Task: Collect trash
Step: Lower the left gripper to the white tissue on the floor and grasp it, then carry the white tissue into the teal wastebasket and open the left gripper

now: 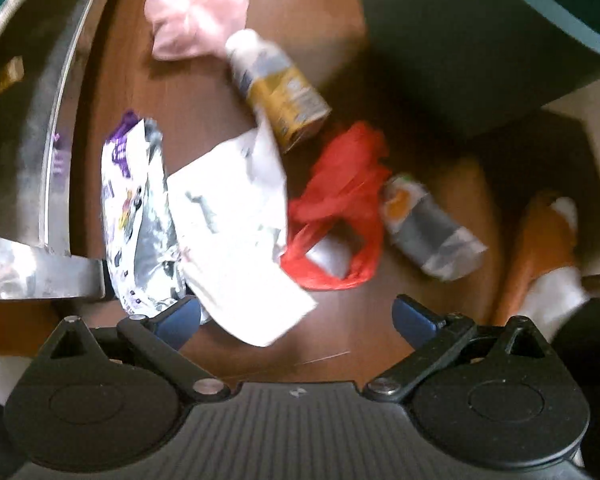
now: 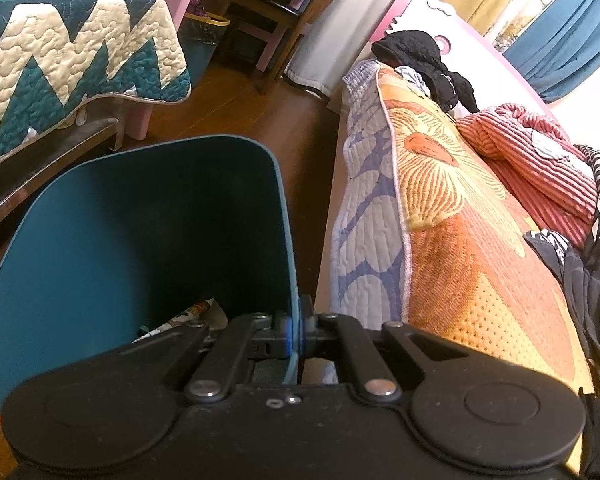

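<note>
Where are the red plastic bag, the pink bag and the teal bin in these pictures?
red plastic bag (image 1: 340,200), left wrist view, crumpled middle.
pink bag (image 1: 196,8), left wrist view, bunched centre.
teal bin (image 2: 148,216), right wrist view, inner wall.

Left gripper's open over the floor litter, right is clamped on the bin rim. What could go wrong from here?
1. The white paper overlaps the foil wrapper and red plastic bag; the open left gripper may pinch several or drag neighbours.
2. The right gripper holds the teal bin by one thin rim edge; it could tilt or slip.
3. The left view is motion-blurred, so aim may be off.
</note>
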Demonstrator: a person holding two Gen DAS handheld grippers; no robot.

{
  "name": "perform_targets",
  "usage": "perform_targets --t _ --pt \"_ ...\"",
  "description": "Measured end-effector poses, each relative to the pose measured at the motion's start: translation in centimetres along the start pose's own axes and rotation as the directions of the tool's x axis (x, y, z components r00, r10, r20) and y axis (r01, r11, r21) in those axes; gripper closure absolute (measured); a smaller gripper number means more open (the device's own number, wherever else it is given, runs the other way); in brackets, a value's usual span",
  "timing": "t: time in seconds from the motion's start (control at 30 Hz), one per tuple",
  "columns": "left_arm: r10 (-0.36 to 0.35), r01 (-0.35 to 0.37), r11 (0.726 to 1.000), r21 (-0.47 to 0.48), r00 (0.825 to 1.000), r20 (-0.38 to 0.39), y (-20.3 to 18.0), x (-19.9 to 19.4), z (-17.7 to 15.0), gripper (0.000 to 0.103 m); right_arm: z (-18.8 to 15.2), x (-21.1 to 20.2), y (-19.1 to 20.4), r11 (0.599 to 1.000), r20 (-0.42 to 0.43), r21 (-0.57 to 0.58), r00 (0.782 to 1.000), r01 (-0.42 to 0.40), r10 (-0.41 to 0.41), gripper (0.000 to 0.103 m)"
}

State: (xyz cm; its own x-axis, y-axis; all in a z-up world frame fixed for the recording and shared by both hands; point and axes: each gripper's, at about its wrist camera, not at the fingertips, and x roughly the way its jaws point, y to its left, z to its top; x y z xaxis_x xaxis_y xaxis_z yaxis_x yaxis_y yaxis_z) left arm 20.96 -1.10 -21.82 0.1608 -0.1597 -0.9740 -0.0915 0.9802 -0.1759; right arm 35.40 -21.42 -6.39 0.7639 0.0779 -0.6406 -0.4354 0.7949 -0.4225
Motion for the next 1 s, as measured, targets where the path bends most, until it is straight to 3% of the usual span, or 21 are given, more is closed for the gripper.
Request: perform_targets --t 0.27,0.4,0.47,0.53,0.6,0.7,0.8,1.0 --pt "0.042 -0.042 0.999 0.014 0.999 -0.025 0.6 2.8 0.4 0.005 -0.1 0.0 0.1 1.000 0.001 -0.005 1.000 0.000 0.000 0.099" --pt "0.060 -0.059 0.998 0.024 0.997 -0.043 0.5 3.9 0.6 0.025 -0.1 -0.1 0.0 1.000 0.002 -0.006 1.000 -0.002 0.002 0.099" --pt "0.065 -0.063 0.997 0.033 0.996 -0.055 0.4 4.2 0.6 0.043 -0.1 -0.1 0.0 1.000 0.002 -0.007 1.000 -0.002 0.002 0.099" --pt "0.066 -0.064 0.997 0.035 0.996 -0.061 0.5 4.4 0.5 0.050 -0.1 -0.1 0.0 1.000 0.002 -0.006 1.000 -0.002 0.002 0.099" --pt "0.063 -0.061 0.998 0.033 0.996 -0.061 0.7 4.5 0.4 0.073 -0.1 -0.1 0.0 1.000 0.002 -0.007 1.000 -0.002 0.002 0.099" --pt "0.056 -0.055 0.998 0.018 0.997 -0.062 1.0 4.3 0.3 0.092 -0.1 -0.1 0.0 1.000 0.001 -0.007 1.000 -0.001 0.001 0.099" --pt "0.050 -0.049 0.999 0.022 0.997 -0.053 1.3 4.0 0.1 0.098 -0.1 -0.1 0.0 1.000 0.001 -0.007 1.000 -0.001 0.001 0.099" --pt "0.010 -0.010 1.000 -0.003 1.000 -0.025 1.7 1.3 -0.3 0.100 -0.1 0.0 0.1 1.000 0.003 -0.004 1.000 -0.001 0.001 0.099"
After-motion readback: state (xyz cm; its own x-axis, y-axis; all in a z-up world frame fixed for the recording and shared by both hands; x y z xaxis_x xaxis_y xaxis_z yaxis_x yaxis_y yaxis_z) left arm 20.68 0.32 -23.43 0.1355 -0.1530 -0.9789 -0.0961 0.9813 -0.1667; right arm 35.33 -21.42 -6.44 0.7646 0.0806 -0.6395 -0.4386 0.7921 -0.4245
